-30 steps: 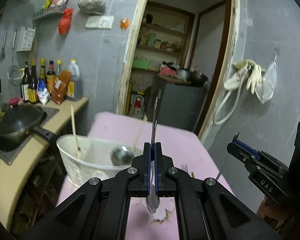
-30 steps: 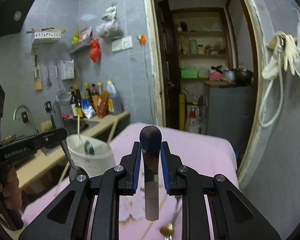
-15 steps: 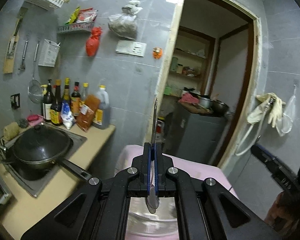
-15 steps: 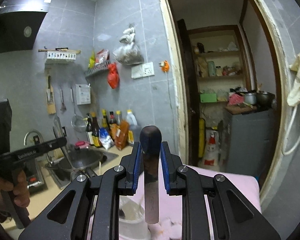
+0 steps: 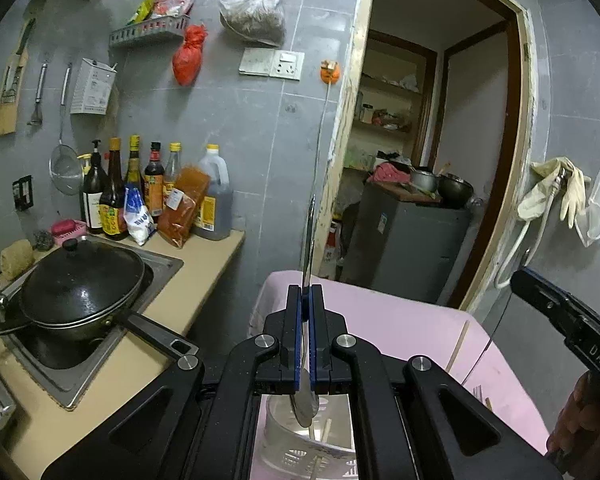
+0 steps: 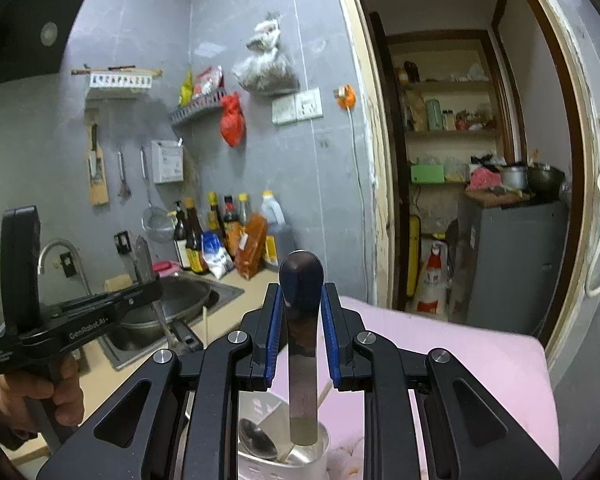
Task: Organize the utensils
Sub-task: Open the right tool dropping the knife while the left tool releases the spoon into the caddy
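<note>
My left gripper (image 5: 308,304) is shut on a metal spoon (image 5: 306,404), held upright with its bowl hanging over the white utensil basket (image 5: 300,452). My right gripper (image 6: 300,312) is shut on a dark-handled table knife (image 6: 302,380), blade pointing down over the same basket (image 6: 284,460), which holds a spoon (image 6: 256,442) and chopsticks. The left gripper also shows at the left of the right wrist view (image 6: 140,280). The right gripper shows at the right of the left wrist view (image 5: 560,312).
The basket stands on a pink-covered table (image 6: 460,360). Chopsticks and a fork (image 5: 478,394) lie on it. To the left is a counter with a black wok (image 5: 80,284) in the sink and several bottles (image 5: 148,192). An open doorway lies behind the table.
Both grippers have risen and tilted up with their utensils, so the basket moved from ahead of them to beneath the fingers. Both stayed shut.
</note>
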